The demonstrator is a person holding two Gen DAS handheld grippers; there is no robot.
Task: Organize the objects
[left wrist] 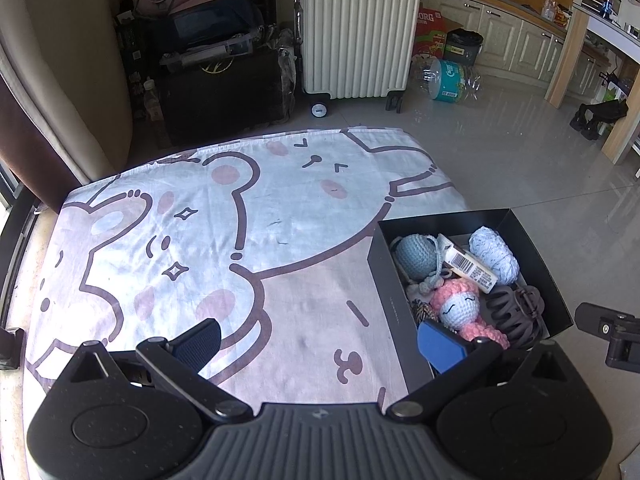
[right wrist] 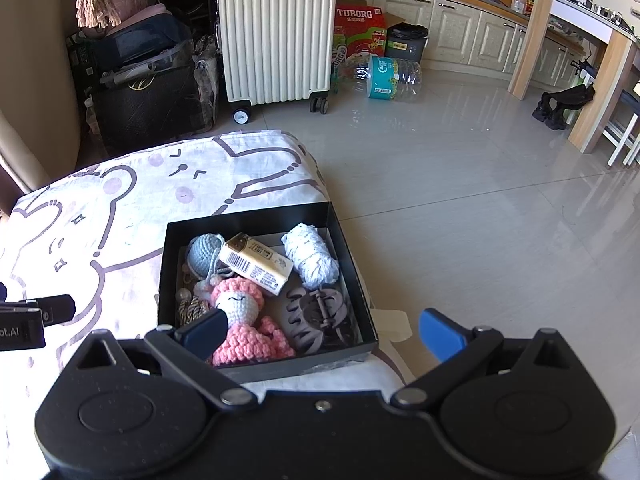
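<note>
Box [right wrist: 264,364] at table's right edge on cartoon cloth [left wrist: 224,240], holding pink doll [right wrist: 244,320], hair clip [right wrist: 316,316], yarn [right wrist: 312,256], carton [right wrist: 256,266]. Left gripper [left wrist: 320,342] and right gripper [right wrist: 322,330] jaws apart, empty.

Left wrist view: black box [left wrist: 400,308] near corner hidden behind the blue right fingertip [left wrist: 440,344]; pink crochet doll [left wrist: 460,308] lower body partly covered too. Other gripper [left wrist: 612,332] cut off at the right edge, jaws not visible. Right wrist view: dark fingertip [right wrist: 204,332] overlaps the doll [right wrist: 240,308] and the box's near-left inside. Striped item [right wrist: 192,310] under the doll mostly buried (can't identify). Carton [right wrist: 256,266] print too small to read. Bottom of both frames blocked by gripper bodies.
</note>
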